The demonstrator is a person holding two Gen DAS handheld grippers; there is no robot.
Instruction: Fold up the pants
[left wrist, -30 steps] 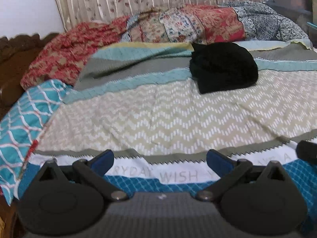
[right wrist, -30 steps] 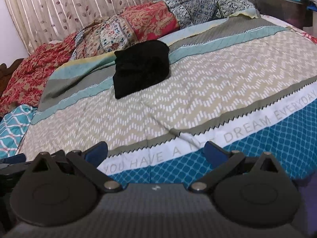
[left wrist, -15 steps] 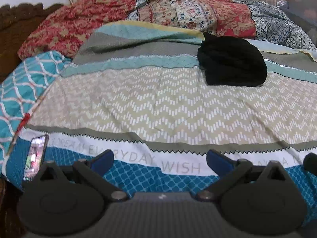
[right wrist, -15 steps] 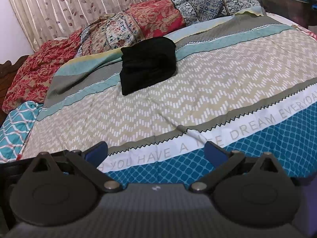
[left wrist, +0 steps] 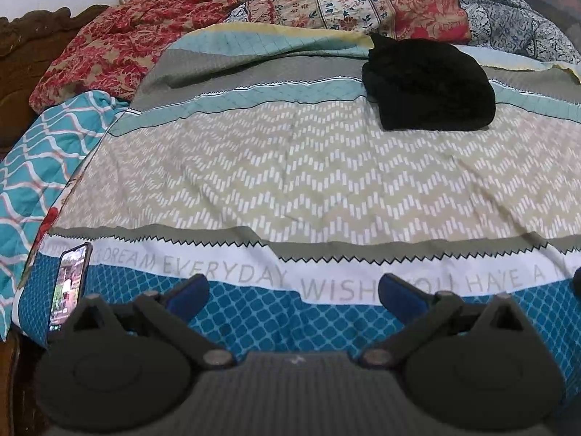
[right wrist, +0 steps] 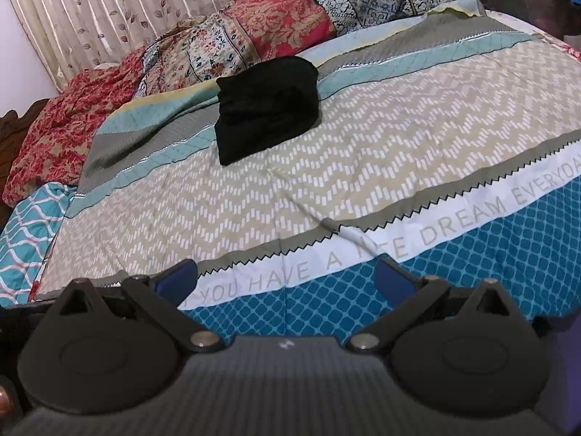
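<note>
The black pants (left wrist: pixel 428 85) lie as a compact folded bundle far back on the bed, on the grey and teal stripes; in the right wrist view the pants (right wrist: pixel 267 107) sit left of centre. My left gripper (left wrist: pixel 294 296) hangs open over the blue front band of the bedspread, far short of the pants, nothing between its blue fingertips. My right gripper (right wrist: pixel 285 281) is likewise open and empty above the lettered white stripe near the bed's front edge.
A patterned bedspread (left wrist: pixel 308 181) covers the bed. A phone (left wrist: pixel 69 287) with a lit screen stands at the front left corner. Rumpled floral quilts (left wrist: pixel 326 3) line the back, a teal blanket (left wrist: pixel 32 152) the left, curtains (right wrist: pixel 127 11) behind.
The left gripper's view has dropped and swung left, bringing the phone at the bed's corner fully into sight. The right gripper has drifted slightly. The pants have stayed put.
</note>
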